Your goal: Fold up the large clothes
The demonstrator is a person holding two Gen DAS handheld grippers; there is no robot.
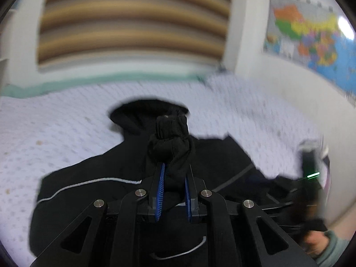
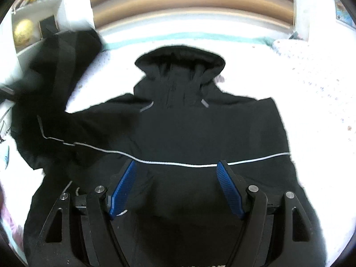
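Note:
A black hooded jacket [image 2: 189, 129] with a thin white stripe lies spread on a white patterned bedspread [image 2: 311, 93], hood toward the headboard. My left gripper [image 1: 174, 166] is shut on the jacket's sleeve cuff [image 1: 171, 138] and holds it raised above the jacket body [image 1: 89, 189]. In the right wrist view that lifted sleeve [image 2: 55, 82] rises at the left. My right gripper [image 2: 176, 166] is open and empty, hovering over the jacket's lower middle.
A striped brown headboard [image 1: 133, 22] stands behind the bed. A colourful map [image 1: 311, 44] hangs on the right wall. A white shelf with a yellow ball [image 2: 23, 32] stands at the left. A person's hand in a green sleeve [image 1: 322, 244] shows at lower right.

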